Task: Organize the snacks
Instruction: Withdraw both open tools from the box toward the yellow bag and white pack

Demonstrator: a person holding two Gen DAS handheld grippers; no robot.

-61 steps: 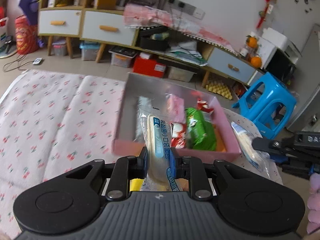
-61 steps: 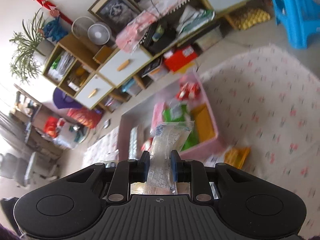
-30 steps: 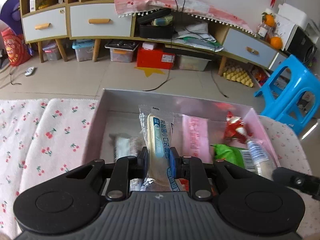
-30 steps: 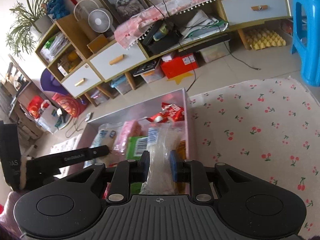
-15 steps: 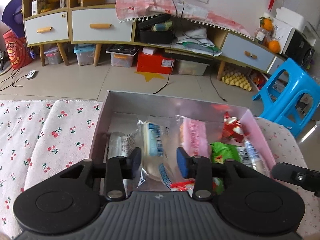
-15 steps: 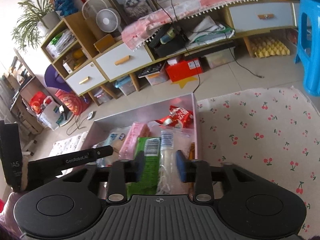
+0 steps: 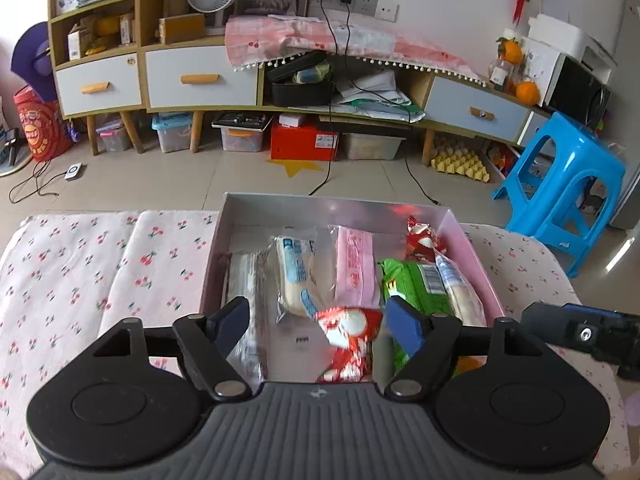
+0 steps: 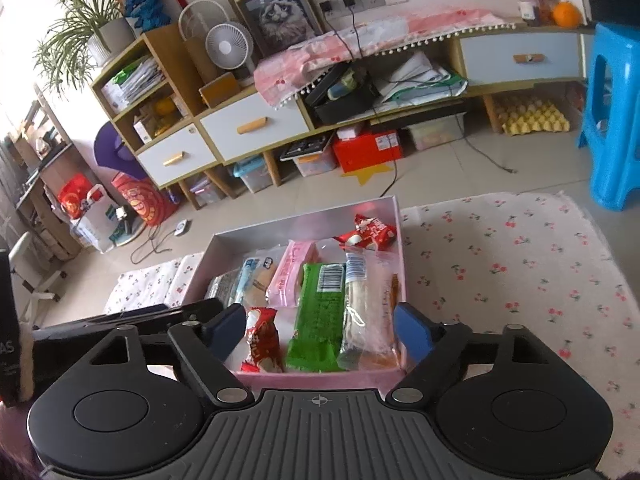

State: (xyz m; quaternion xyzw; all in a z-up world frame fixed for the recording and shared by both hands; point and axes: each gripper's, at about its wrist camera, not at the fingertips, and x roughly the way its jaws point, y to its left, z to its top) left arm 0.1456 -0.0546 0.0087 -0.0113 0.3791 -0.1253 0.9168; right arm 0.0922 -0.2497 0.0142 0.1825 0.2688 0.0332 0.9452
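Left gripper (image 7: 318, 322): jaws spread wide, holding nothing. One second ago it pinched the blue-label roll; the roll was let go half a second ago.
Blue-label roll (image 7: 295, 276): lies flat in the box, between the clear pack (image 7: 246, 280) and the pink pack (image 7: 355, 268).
Right gripper (image 8: 320, 332): jaws spread wide, empty. One second ago it pinched the clear roll; that roll too has been dropped.
Clear roll (image 8: 362, 300): lies in the box along the right wall, just beside the green pack (image 8: 320, 308).
Box (image 7: 472, 248): pink, on the cherry-print cloth (image 7: 80, 272). Also holds two red wrappers, one at the near edge (image 7: 348, 332) and one in the far right corner (image 7: 422, 240).
Change: both held snacks have passed from the jaws into the box within the last second.
Meaning for task: this placing step appears complete for both hands; the snacks lie roughly side by side, lengthwise.
Remaining: no loose snack shows on the cloth in either view. An orange item shows under the clear roll, partly hidden.
Risk: the near red wrapper lies askew and may need straightening.
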